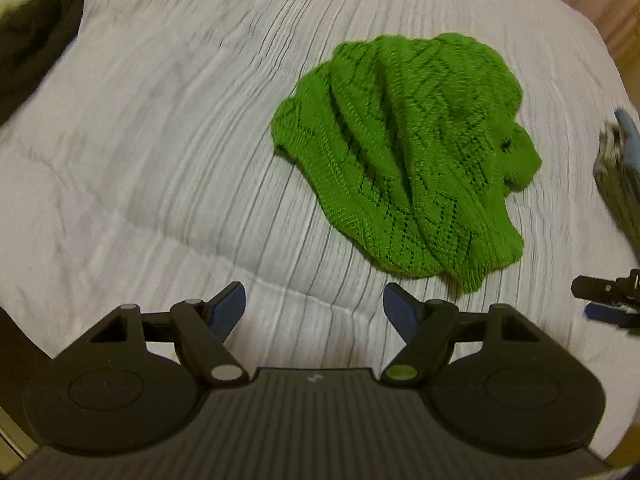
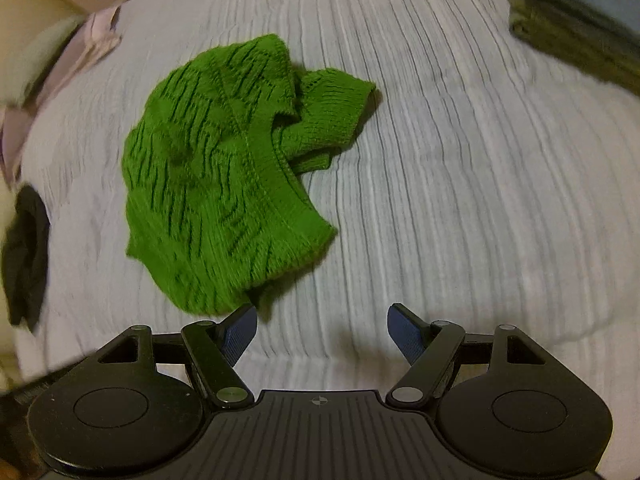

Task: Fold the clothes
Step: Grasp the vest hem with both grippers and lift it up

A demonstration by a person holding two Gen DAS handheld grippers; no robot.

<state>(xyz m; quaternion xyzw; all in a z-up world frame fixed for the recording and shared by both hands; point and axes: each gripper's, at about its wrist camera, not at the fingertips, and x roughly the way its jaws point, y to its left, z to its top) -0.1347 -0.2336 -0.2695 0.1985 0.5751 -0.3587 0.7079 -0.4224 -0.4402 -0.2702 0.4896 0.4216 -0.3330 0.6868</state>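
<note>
A pale ribbed bedspread (image 1: 168,128) is stretching ahead of the tongs, dim warm light falling across its wrinkles.

No readable text anywhere in either view: no words, numbers or brand names. The only marks sit on the gripper bodies. The left gripper (image 1: 314,308) carries a small pale emblem at the top middle of its ribbed housing, too small and blurred to make out. The right gripper (image 2: 322,326) shows a small circle-and-cross sign in the same spot, a mark rather than lettering.
</note>
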